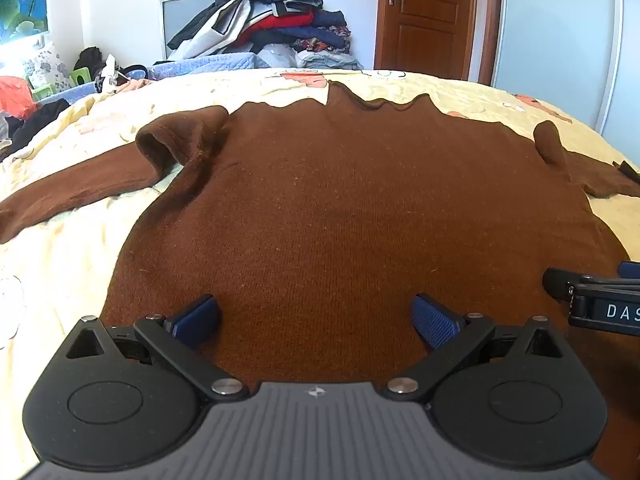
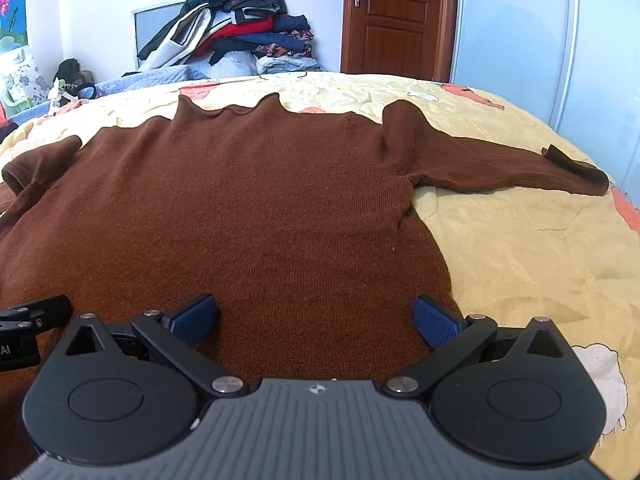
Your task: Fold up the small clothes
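Note:
A brown knitted sweater [image 1: 340, 200] lies flat on the yellow bedspread [image 1: 60, 264], collar at the far side, both sleeves spread out sideways. It also fills the right wrist view [image 2: 240, 208], with its right sleeve [image 2: 500, 168] stretched out to the right. My left gripper [image 1: 316, 316] is open and empty over the sweater's lower left part. My right gripper [image 2: 316, 316] is open and empty over the lower right part, near the side edge. The right gripper shows at the edge of the left wrist view [image 1: 592, 300], and the left gripper at the edge of the right wrist view [image 2: 32, 316].
A pile of clothes [image 1: 272, 16] is stacked against the wall beyond the bed. A wooden door [image 1: 424, 16] and a white wardrobe [image 1: 560, 40] stand at the back right. Clutter lies to the left of the bed [image 1: 24, 104].

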Motion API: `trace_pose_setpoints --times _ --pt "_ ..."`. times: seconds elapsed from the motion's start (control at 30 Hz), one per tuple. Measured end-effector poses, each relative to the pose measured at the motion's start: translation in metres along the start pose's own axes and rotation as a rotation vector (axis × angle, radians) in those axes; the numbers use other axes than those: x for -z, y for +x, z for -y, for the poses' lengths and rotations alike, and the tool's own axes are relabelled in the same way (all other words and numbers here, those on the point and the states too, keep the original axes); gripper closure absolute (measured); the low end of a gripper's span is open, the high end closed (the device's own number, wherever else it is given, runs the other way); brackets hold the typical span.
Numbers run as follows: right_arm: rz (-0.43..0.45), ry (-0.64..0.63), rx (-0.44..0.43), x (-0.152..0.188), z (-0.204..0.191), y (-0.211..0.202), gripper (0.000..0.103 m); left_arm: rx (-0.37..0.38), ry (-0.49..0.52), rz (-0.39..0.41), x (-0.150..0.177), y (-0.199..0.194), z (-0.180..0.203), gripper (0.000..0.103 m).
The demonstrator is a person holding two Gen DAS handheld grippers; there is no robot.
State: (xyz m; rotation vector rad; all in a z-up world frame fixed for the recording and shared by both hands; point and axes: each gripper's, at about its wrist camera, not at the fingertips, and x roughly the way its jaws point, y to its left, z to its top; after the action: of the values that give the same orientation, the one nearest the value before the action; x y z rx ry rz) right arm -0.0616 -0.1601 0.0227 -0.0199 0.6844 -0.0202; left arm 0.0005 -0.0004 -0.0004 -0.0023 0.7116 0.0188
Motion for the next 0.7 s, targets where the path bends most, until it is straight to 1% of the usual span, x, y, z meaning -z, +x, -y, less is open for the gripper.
trace_pose_setpoints --times 0.7 --pt "0.006 -0.003 0.0 0.0 -0.0001 -0.0007 0.0 -0.002 -0.005 0.014 0.0002 -0.0014 0.0005 0.0"
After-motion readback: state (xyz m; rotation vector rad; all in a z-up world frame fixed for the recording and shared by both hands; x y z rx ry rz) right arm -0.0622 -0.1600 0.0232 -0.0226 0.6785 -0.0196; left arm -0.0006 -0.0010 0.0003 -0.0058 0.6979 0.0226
